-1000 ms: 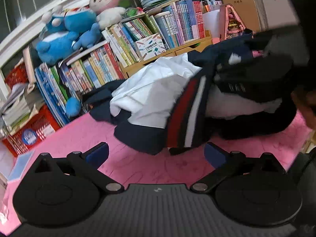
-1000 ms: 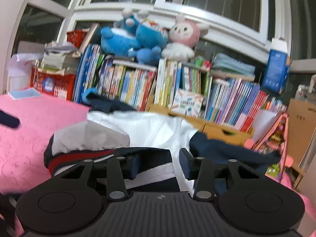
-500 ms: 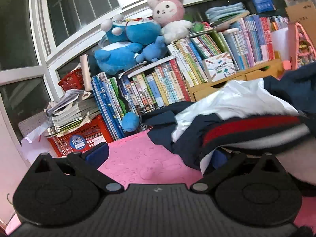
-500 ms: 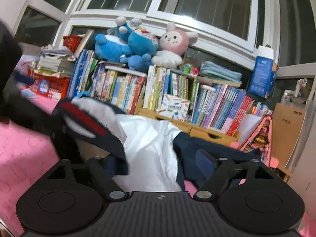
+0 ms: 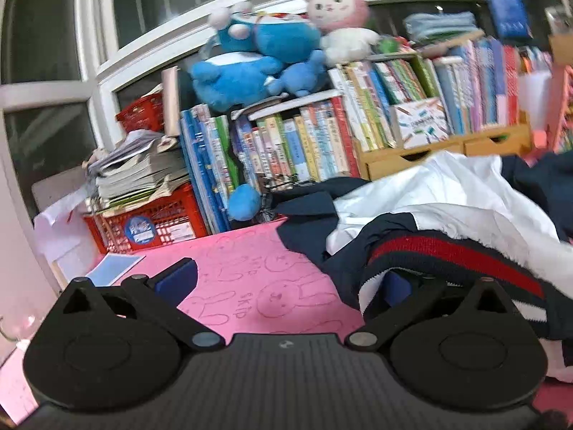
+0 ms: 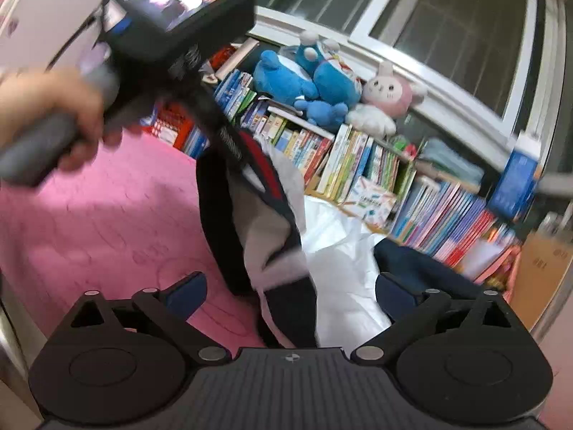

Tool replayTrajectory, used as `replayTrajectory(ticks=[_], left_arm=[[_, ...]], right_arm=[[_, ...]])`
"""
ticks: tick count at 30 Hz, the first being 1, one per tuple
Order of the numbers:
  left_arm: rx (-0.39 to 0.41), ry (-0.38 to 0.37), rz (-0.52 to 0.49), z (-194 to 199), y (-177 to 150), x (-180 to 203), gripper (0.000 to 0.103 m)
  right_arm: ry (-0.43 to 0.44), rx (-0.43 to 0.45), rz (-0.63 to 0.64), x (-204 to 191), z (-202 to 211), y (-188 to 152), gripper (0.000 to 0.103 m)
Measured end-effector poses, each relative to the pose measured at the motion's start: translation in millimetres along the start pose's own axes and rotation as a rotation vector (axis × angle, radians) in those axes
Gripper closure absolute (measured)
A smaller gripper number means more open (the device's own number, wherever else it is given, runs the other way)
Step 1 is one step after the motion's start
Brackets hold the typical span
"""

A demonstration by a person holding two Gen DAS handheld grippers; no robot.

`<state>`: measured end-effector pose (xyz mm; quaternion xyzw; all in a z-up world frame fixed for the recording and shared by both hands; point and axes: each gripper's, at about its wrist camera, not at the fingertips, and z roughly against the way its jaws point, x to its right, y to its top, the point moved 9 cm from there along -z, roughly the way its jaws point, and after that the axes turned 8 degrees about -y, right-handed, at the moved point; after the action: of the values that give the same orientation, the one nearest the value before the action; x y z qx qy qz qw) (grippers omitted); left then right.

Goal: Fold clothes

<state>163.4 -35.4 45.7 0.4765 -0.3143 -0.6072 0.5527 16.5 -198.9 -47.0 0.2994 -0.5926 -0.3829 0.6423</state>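
A navy jacket with a red and white striped hem [image 5: 454,254] and white lining [image 5: 447,193] lies heaped on the pink mat [image 5: 250,272]. My left gripper [image 5: 286,283] is open; the striped hem drapes over its right finger [image 5: 397,286]. In the right wrist view the left gripper's body [image 6: 172,36] is raised and the jacket's hem [image 6: 258,172] hangs lifted from it. My right gripper [image 6: 290,290] is open and empty, with the jacket's grey and white lining [image 6: 336,261] between and beyond its fingers.
A bookshelf of books [image 5: 322,143] with blue and pink plush toys [image 5: 258,61] stands behind the mat. A red crate with stacked papers [image 5: 150,211] sits at back left. A blue booklet [image 5: 114,268] lies on the mat's left edge. A cardboard box [image 6: 540,265] stands right.
My right gripper let go of the jacket and opened wide. My left gripper moved in under the striped hem and lifted it up and to the left.
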Motion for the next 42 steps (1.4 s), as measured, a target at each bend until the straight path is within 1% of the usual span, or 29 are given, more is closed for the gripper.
replayTrajectory(ticks=[1, 2, 3, 4, 5, 7, 9, 11, 12, 14, 16, 19, 21, 22, 24, 25, 27, 28, 29, 31, 33, 35, 37, 39, 40, 41, 42], left_arm=[[0.006, 0.014, 0.019, 4, 0, -8, 0.0], [0.012, 0.03, 0.04, 8, 0, -17, 0.0], [0.018, 0.045, 0.061, 12, -1, -26, 0.0], [0.025, 0.06, 0.082, 16, -1, -35, 0.0], [0.031, 0.076, 0.103, 21, -1, -44, 0.0], [0.044, 0.106, 0.145, 29, -2, -62, 0.0], [0.019, 0.083, 0.167, 33, -13, -64, 0.0], [0.007, 0.049, 0.125, 36, -22, -51, 0.0], [0.002, 0.031, 0.1, 37, -27, -44, 0.0], [0.002, 0.013, 0.011, 40, -36, -24, 0.0], [-0.007, -0.033, -0.051, 41, -42, -4, 0.0], [-0.013, -0.142, -0.11, 46, -52, 27, 0.0], [0.006, -0.147, -0.181, 47, -54, 43, 0.0], [0.024, -0.11, -0.222, 46, -53, 48, 0.0], [0.069, 0.025, -0.26, 36, -46, 40, 0.0], [0.079, 0.081, -0.254, 30, -43, 30, 0.0], [0.084, 0.185, -0.192, 20, -38, -4, 0.0], [0.08, 0.209, -0.146, 17, -37, -23, 0.0], [0.075, 0.224, -0.095, 15, -35, -42, 0.0], [0.065, 0.227, 0.018, 16, -35, -78, 0.0], [0.056, 0.25, 0.101, 21, -36, -111, 0.0], [0.043, 0.31, 0.12, 29, -41, -135, 0.0], [0.031, 0.394, 0.126, 41, -50, -160, 0.0], [0.007, 0.451, 0.16, 56, -64, -186, 0.0], [-0.013, 0.463, 0.184, 62, -73, -198, 0.0], [-0.042, 0.457, 0.202, 65, -84, -206, 0.0], [-0.073, 0.447, 0.217, 69, -96, -213, 0.0]], right_arm=[[-0.044, -0.012, 0.013, 5, -5, -3, 0.002], [-0.085, -0.04, -0.003, 15, -13, -7, 0.004], [-0.123, -0.074, -0.031, 27, -23, -12, 0.005], [-0.143, -0.102, -0.074, 39, -31, -16, 0.007], [-0.154, -0.131, -0.146, 54, -39, -18, 0.014], [-0.192, -0.164, -0.262, 81, -47, -19, 0.029], [-0.185, -0.152, -0.346, 99, -47, -12, 0.033], [-0.211, -0.126, -0.362, 107, -44, -2, 0.042], [-0.229, -0.115, -0.356, 109, -44, 2, 0.044], [-0.254, -0.1, -0.346, 112, -45, 8, 0.051], [-0.252, -0.103, -0.365, 118, -48, 10, 0.054], [-0.241, -0.121, -0.42, 129, -53, 9, 0.058], [-0.227, -0.133, -0.454, 133, -54, 7, 0.059], [-0.221, -0.137, -0.466, 135, -54, 6, 0.06], [-0.217, -0.142, -0.477, 137, -50, 3, 0.061], [-0.216, -0.142, -0.476, 137, -46, 1, 0.061], [-0.214, -0.142, -0.456, 136, -42, -3, 0.061], [-0.214, -0.143, -0.438, 135, -39, -6, 0.06], [-0.21, -0.148, -0.408, 132, -38, -9, 0.051], [-0.19, -0.161, -0.32, 116, -40, -20, 0.036], [-0.141, -0.172, -0.221, 88, -42, -28, 0.034], [-0.091, -0.158, -0.144, 55, -41, -25, 0.034], [-0.049, -0.11, -0.079, 22, -39, -12, 0.034], [-0.002, -0.056, -0.047, -4, -36, 4, 0.034], [0.024, -0.039, -0.049, -13, -35, 11, 0.034], [0.05, -0.029, -0.056, -19, -34, 17, 0.033], [0.057, -0.02, -0.049, -21, -34, 20, 0.032]])
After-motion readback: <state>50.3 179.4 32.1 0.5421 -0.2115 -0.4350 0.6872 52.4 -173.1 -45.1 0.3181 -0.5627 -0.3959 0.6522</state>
